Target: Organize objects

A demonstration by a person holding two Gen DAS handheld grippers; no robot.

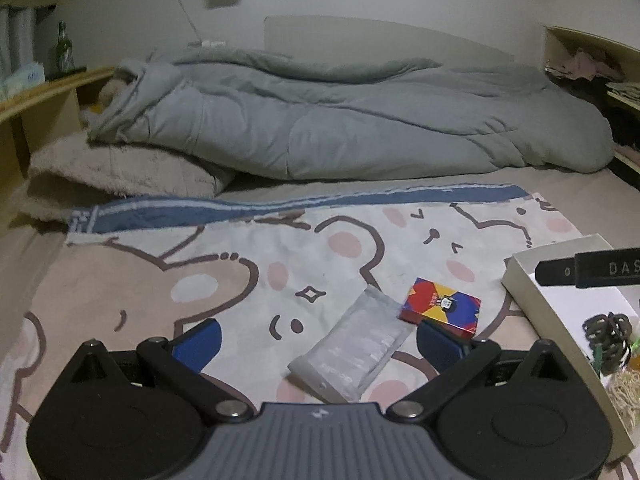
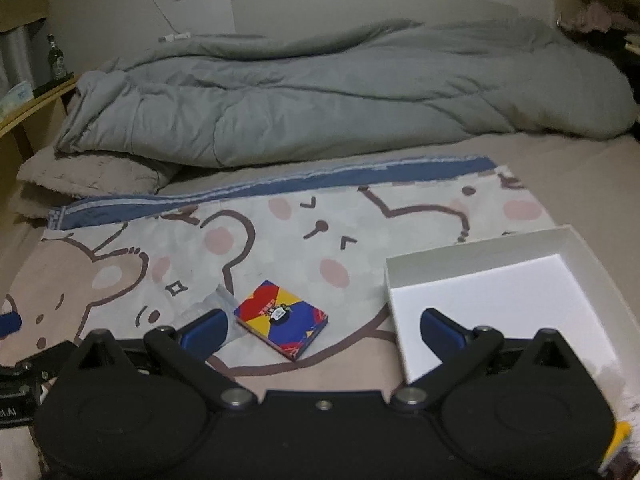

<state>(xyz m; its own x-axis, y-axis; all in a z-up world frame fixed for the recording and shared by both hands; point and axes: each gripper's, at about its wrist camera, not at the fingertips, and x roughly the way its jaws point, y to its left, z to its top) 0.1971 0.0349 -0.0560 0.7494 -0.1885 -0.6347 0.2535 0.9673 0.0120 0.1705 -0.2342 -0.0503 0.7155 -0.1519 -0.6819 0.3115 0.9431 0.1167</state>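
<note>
Both tongs agape | packet point(image 1: 354, 346) between left tongs point(image 1: 320, 344) | card box point(image 2: 281, 319) between right tongs point(image 2: 323, 330)

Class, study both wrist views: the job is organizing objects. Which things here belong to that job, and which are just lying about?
Part of the job:
colourful card box
grey sachet
white cardboard box
hair clip, already in that box

Just lying about:
grey duvet
fluffy beige blanket
green bottle
bear-print cloth, the work surface
</note>
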